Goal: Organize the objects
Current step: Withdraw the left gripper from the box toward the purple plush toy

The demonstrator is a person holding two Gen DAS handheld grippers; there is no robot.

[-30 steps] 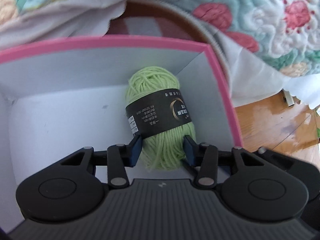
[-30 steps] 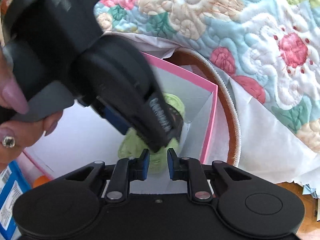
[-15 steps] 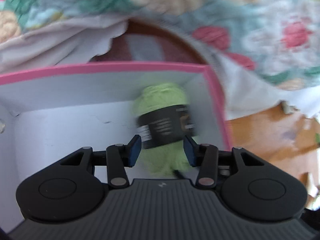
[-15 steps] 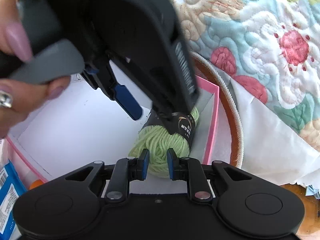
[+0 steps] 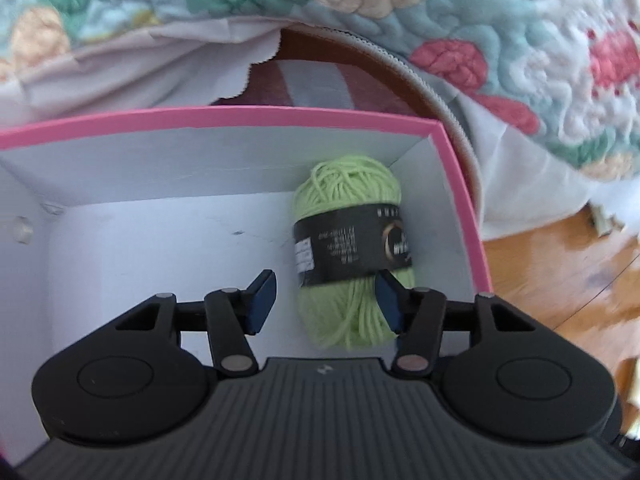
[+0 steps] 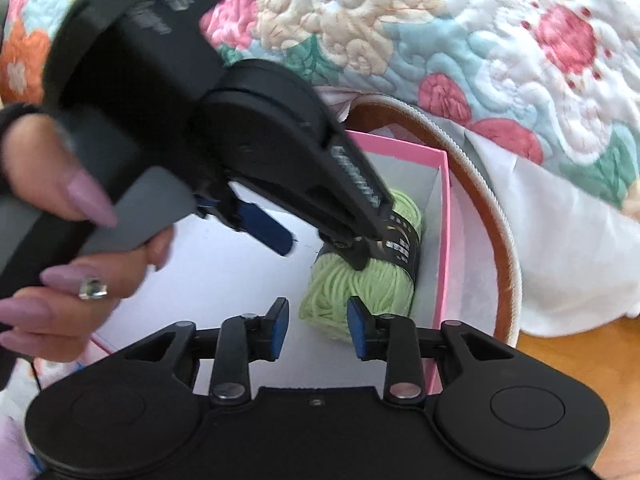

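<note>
A light green yarn skein (image 5: 352,240) with a black label lies in the far right corner of a white box with a pink rim (image 5: 240,114). My left gripper (image 5: 324,302) hangs over the skein's near end with its jaws opening. The right pad (image 5: 388,304) is against the yarn, and the left pad stands clear of it. In the right wrist view the left gripper (image 6: 322,254) is held by a hand (image 6: 60,248) above the skein (image 6: 360,288). My right gripper (image 6: 319,330) is just short of the skein, jaws opening, pads gripping nothing.
A flowered quilt (image 6: 460,40) hangs behind the box. A round brown case with a zipped rim (image 6: 496,220) sits against the box's far right side, with white cloth (image 6: 560,240) beside it. Wooden floor (image 5: 560,272) shows to the right.
The left jaws have spread off the skein, which now rests in the box's far right corner. The right jaws, shut before, have parted, and the right gripper has edged closer.
</note>
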